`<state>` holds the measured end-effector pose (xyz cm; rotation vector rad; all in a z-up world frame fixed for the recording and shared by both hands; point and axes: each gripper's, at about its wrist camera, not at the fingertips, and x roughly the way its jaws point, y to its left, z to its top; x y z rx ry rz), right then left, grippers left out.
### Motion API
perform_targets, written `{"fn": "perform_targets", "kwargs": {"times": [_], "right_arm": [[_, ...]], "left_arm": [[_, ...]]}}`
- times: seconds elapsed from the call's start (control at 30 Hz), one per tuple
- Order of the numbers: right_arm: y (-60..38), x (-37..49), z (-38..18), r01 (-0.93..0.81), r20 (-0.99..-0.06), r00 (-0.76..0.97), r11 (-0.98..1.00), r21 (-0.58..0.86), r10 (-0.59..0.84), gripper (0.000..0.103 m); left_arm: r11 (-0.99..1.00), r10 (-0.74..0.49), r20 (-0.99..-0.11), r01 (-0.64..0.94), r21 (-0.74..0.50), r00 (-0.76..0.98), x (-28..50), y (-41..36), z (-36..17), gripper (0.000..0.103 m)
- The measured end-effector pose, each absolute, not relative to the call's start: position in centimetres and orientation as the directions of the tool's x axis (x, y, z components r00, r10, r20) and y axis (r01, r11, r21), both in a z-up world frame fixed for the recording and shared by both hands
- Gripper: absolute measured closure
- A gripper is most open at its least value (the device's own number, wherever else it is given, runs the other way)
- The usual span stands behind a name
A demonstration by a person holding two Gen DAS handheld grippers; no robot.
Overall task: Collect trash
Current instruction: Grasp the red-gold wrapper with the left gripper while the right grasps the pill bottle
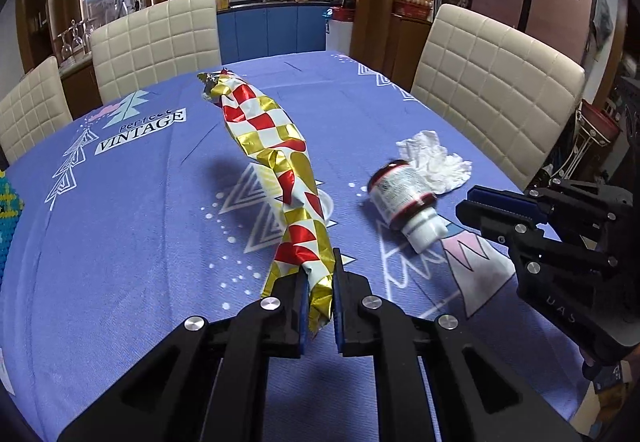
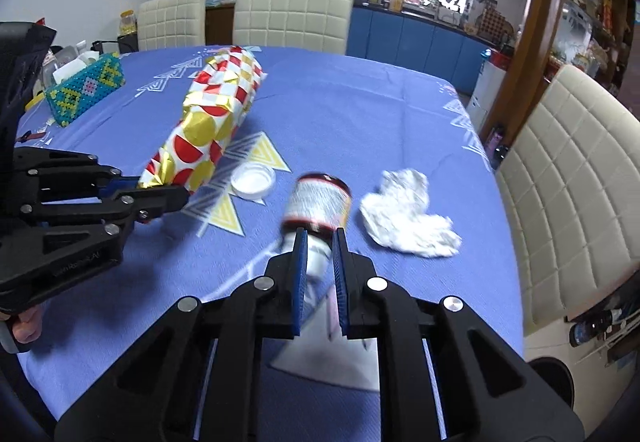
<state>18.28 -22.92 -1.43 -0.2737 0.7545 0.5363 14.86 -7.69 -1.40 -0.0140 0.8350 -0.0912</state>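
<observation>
Left gripper (image 1: 320, 282) pinches the near end of the light, crinkly foil wrapper (image 1: 276, 161) raised over the surface (image 1: 120, 242), right gripper (image 2: 320, 254) clamps the rigid, probably slippery bottle (image 2: 320, 201) by its white neck.

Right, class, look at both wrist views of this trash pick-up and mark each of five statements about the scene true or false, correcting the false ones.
1. The left gripper is shut on the shiny wrapper. True.
2. The right gripper holds the crumpled tissue. False: it is shut on the neck of the bottle; the tissue lies free on the tablecloth.
3. The white cap is screwed onto the bottle. False: it lies alone on the cloth beside the wrapper.
4. A beaded tissue box stands near the table's far left edge in the right wrist view. True.
5. The tablecloth is plain red. False: it is blue-violet with printed patterns.
</observation>
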Motion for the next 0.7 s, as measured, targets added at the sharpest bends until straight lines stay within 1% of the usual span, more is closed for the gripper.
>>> {"fn": "perform_targets", "kwargs": {"times": [0.07, 0.13, 0.33, 0.37, 0.4, 0.43, 0.47, 0.5, 0.53, 0.57, 0.63, 0.7], "right_arm": [[-23.7, 18.3, -1.3, -0.540, -0.712, 0.596, 0.842, -0.011, 0.372, 0.086], [-23.9, 18.4, -1.4, -0.538, -0.714, 0.582, 0.843, 0.021, 0.389, 0.086], [-22.8, 19.4, -2.1, -0.532, -0.729, 0.568, 0.846, 0.028, 0.382, 0.086], [-22.5, 19.6, -2.2, -0.534, -0.732, 0.565, 0.845, 0.028, 0.381, 0.083], [-22.3, 19.8, -2.3, -0.534, -0.732, 0.565, 0.845, 0.028, 0.381, 0.078], [-22.0, 20.0, -2.2, -0.529, -0.728, 0.573, 0.848, 0.023, 0.377, 0.060], [-21.9, 20.0, -2.1, -0.523, -0.716, 0.588, 0.852, 0.016, 0.375, 0.027], [-21.7, 19.9, -1.9, -0.518, -0.694, 0.612, 0.855, 0.009, 0.379, 0.018], [-21.3, 20.0, -1.7, -0.526, -0.681, 0.619, 0.850, 0.009, 0.390, 0.020], [-20.9, 20.4, -1.8, -0.529, -0.690, 0.613, 0.849, 0.004, 0.385, 0.027], [-20.0, 21.3, -2.3, -0.532, -0.710, 0.595, 0.847, 0.004, 0.377, 0.035], [-19.5, 21.8, -2.8, -0.534, -0.719, 0.585, 0.845, 0.006, 0.375, 0.035]], "left_arm": [[0.996, -0.086, -0.737, 0.078, -0.045, 0.671, 14.7, -7.9, -1.2, 0.094], [0.996, -0.086, -0.736, 0.078, -0.045, 0.671, 14.6, -8.0, -1.1, 0.094], [0.997, -0.080, -0.741, 0.067, -0.048, 0.667, 14.7, -7.3, -1.3, 0.094], [0.997, -0.078, -0.741, 0.065, -0.046, 0.667, 14.7, -7.2, -1.3, 0.094], [0.997, -0.077, -0.741, 0.064, -0.045, 0.667, 14.7, -7.1, -1.3, 0.094], [0.997, -0.074, -0.741, 0.063, -0.042, 0.668, 14.8, -7.0, -1.3, 0.094], [0.997, -0.068, -0.739, 0.061, -0.036, 0.671, 14.8, -6.8, -1.3, 0.094], [0.998, -0.066, -0.737, 0.061, -0.033, 0.672, 14.8, -6.7, -1.3, 0.094], [0.998, -0.065, -0.736, 0.063, -0.031, 0.674, 14.8, -6.6, -1.4, 0.094], [0.998, -0.063, -0.735, 0.063, -0.028, 0.675, 14.8, -6.6, -1.4, 0.094], [0.998, -0.057, -0.733, 0.062, -0.020, 0.678, 15.0, -6.4, -1.5, 0.094], [0.998, -0.058, -0.733, 0.062, -0.021, 0.677, 15.1, -6.3, -1.6, 0.094]]}}
